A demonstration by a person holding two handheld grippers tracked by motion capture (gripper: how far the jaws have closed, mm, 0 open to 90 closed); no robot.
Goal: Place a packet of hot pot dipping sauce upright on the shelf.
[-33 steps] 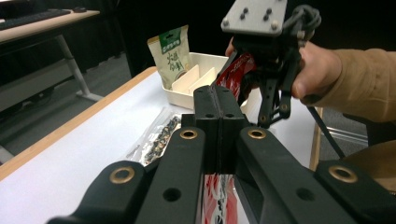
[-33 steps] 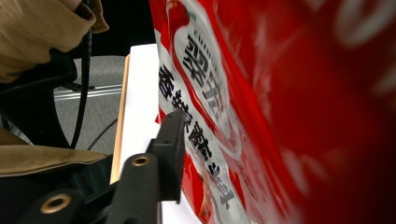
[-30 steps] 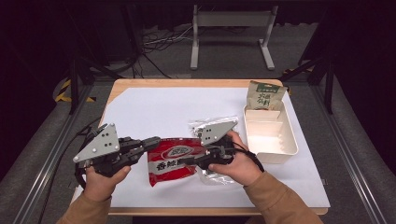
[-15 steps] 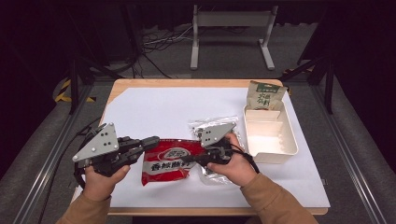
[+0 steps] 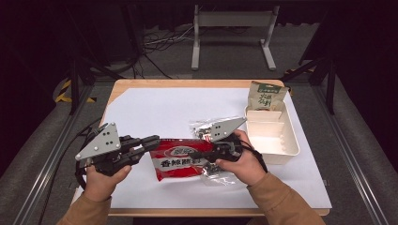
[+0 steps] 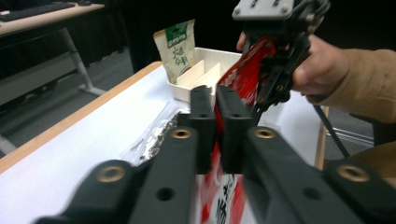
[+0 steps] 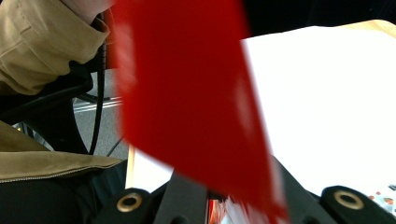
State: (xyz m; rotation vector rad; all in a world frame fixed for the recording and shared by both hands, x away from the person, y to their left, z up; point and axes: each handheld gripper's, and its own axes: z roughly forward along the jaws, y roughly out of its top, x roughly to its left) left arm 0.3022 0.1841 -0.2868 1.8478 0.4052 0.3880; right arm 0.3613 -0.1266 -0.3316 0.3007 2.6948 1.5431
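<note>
Red snack packet (image 5: 180, 159) is hanging just above the bench (image 5: 155, 110), stretched between both grippers. Right gripper (image 5: 202, 154) has just been closing; its fingers are now clamping the packet's right edge. Left gripper (image 5: 156, 139) has just been easing slightly, fingers (image 6: 201, 122) still nipping the left edge. Handover looks under way.

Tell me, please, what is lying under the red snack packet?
Under the red snack packet lies a clear plastic bag, on the white sheet. It sticks out behind and below the right tongs; its middle part is covered by the packet and the hand.
</note>
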